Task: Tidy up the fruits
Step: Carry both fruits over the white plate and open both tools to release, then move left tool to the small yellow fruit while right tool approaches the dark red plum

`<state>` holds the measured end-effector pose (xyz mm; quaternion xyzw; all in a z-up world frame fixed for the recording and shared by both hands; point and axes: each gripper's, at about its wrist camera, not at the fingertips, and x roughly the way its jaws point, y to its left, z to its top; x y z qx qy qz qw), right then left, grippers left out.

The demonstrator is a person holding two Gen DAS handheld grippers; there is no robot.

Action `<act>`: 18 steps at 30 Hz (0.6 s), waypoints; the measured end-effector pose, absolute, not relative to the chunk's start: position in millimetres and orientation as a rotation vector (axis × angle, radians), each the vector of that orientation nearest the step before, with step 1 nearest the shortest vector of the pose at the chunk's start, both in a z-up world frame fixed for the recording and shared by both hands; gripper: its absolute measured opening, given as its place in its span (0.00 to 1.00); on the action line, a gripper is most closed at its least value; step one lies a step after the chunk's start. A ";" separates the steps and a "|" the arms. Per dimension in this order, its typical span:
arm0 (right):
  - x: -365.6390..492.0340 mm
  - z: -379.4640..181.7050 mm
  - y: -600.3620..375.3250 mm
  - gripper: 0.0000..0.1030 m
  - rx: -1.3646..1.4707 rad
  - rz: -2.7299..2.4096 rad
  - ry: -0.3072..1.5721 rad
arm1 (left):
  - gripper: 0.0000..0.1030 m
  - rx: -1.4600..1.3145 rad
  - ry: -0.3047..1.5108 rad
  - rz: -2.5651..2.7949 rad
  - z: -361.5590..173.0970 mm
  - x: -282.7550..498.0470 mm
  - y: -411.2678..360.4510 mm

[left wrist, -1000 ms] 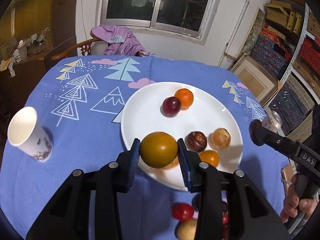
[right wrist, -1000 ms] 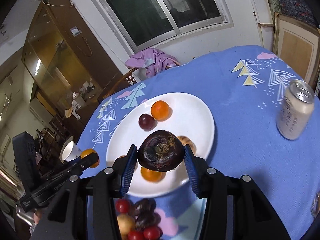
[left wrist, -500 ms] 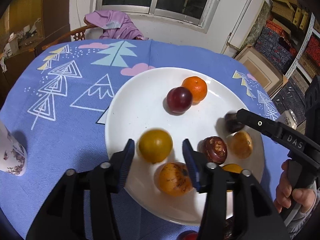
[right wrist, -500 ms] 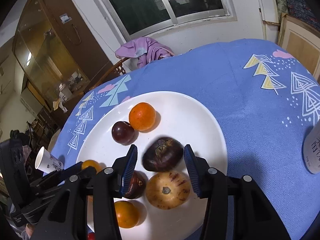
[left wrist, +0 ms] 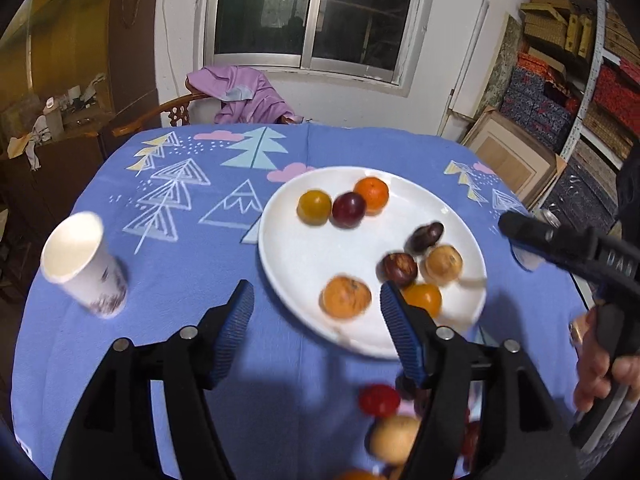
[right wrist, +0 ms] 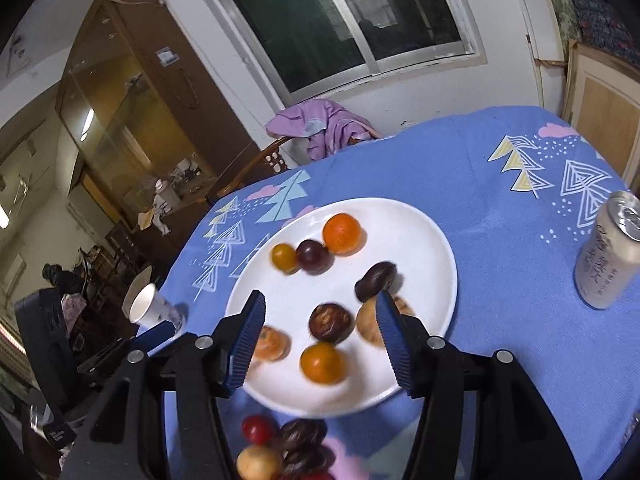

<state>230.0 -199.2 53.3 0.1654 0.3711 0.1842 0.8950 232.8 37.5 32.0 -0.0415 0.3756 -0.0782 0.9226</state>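
A white plate (left wrist: 288, 264) holds several fruits. A yellow-orange fruit (left wrist: 314, 207) lies against a dark plum (left wrist: 349, 209) and an orange (left wrist: 372, 195) at the far side. A dark wrinkled fruit (right wrist: 376, 280) rests near the plate's right side, beside a tan fruit (left wrist: 443, 264). My left gripper (left wrist: 316, 292) hovers over the plate's near edge, its jaws opening with nothing gripped. My right gripper (right wrist: 320, 300) hangs above the plate (right wrist: 420, 248), its jaws also opening and holding nothing. Several loose fruits (right wrist: 258, 429) lie on the cloth below the plate.
A white paper cup (left wrist: 80, 264) stands on the blue cloth left of the plate. A drink can (right wrist: 608, 252) stands to the plate's right. A chair with a purple garment (left wrist: 240, 92) sits at the far table edge. A person's hand (left wrist: 600, 376) holds the right gripper's handle.
Both grippers let go of their fruits onto the plate, widened and drew back. The yellow-orange fruit now rests next to the plum; the dark fruit lies near the plate's right side.
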 end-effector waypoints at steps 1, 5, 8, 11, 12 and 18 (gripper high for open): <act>219.5 56.1 -200.5 0.58 0.350 0.392 0.767 | 0.63 -0.086 0.769 -0.157 31.1 222.5 40.1; 168.6 55.3 -211.3 0.64 0.336 0.393 0.744 | 0.63 -0.100 0.761 -0.132 18.4 171.6 57.2; 137.4 40.2 -227.5 0.66 0.346 0.370 0.744 | 0.65 -0.085 0.760 -0.111 2.9 135.9 68.8; 125.0 22.1 -242.8 0.66 0.380 0.354 0.781 | 0.66 -0.087 0.784 -0.090 -13.0 114.9 78.8; 124.7 18.7 -247.3 0.66 0.400 0.353 0.793 | 0.66 -0.091 0.795 -0.089 -17.2 111.7 81.8; 128.1 12.3 -253.8 0.67 0.452 0.367 0.815 | 0.66 -0.115 0.876 -0.106 -35.7 119.5 86.0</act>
